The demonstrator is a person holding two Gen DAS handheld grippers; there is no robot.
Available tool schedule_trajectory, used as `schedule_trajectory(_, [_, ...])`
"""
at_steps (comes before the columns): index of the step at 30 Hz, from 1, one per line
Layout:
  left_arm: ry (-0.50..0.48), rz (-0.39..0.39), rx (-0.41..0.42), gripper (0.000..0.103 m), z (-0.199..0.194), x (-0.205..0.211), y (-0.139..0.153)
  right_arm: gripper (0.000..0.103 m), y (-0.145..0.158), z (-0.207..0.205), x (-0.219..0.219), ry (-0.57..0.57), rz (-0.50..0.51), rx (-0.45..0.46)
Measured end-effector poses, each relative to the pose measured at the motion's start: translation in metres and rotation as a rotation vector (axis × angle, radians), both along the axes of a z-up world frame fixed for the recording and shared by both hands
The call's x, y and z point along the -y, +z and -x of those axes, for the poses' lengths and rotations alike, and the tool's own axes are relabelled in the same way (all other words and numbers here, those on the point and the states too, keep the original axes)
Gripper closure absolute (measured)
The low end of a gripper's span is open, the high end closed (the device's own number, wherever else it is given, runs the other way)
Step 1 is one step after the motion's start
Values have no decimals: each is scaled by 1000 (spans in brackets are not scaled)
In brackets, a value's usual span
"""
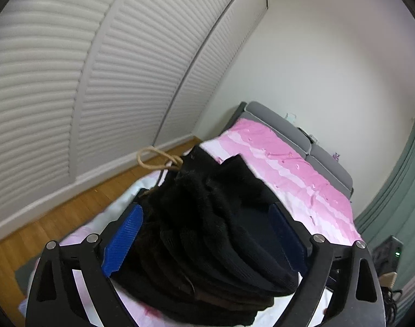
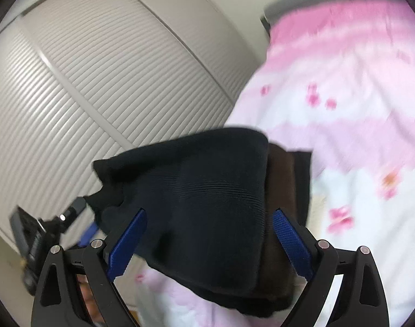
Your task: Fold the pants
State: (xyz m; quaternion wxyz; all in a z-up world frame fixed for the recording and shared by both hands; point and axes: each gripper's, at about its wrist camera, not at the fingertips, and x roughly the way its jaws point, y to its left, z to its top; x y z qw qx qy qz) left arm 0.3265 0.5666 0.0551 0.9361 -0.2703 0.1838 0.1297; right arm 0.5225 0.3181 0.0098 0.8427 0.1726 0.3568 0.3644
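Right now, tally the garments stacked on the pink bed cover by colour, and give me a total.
Black ribbed knit garments: 1 clearly on top of the pile
Dark brown garments: 1 showing beneath it
Total: 2 told apart; the bunched dark folds in the left wrist view may hide more layers, which I cannot separate.

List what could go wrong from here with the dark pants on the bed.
1. Both the left gripper and right gripper stand open around the dark pants; pulling back carelessly could snag the cloth and undo the fold.
2. The bundle lies bunched near the edge of the pink bedspread; it may slide toward the wooden floor.
3. The tan drawstring hangs loose and could catch.
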Motion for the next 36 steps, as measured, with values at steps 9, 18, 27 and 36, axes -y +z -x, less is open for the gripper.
schedule_trajectory(9, [-59, -123, -4, 9, 88, 103, 31, 9, 47, 117, 70, -23, 85, 182])
schedule_trajectory(18, [-180, -241, -18, 1, 192, 253, 41, 9, 77, 244, 232, -160, 68, 284])
schedule_trajectory(27, [-381, -322, 3, 0, 259, 408, 35, 6, 94, 385, 386, -415, 227, 410])
schedule_trajectory(36, [-421, -424, 4, 0, 319, 477, 22, 6, 83, 483, 463, -555, 389, 433])
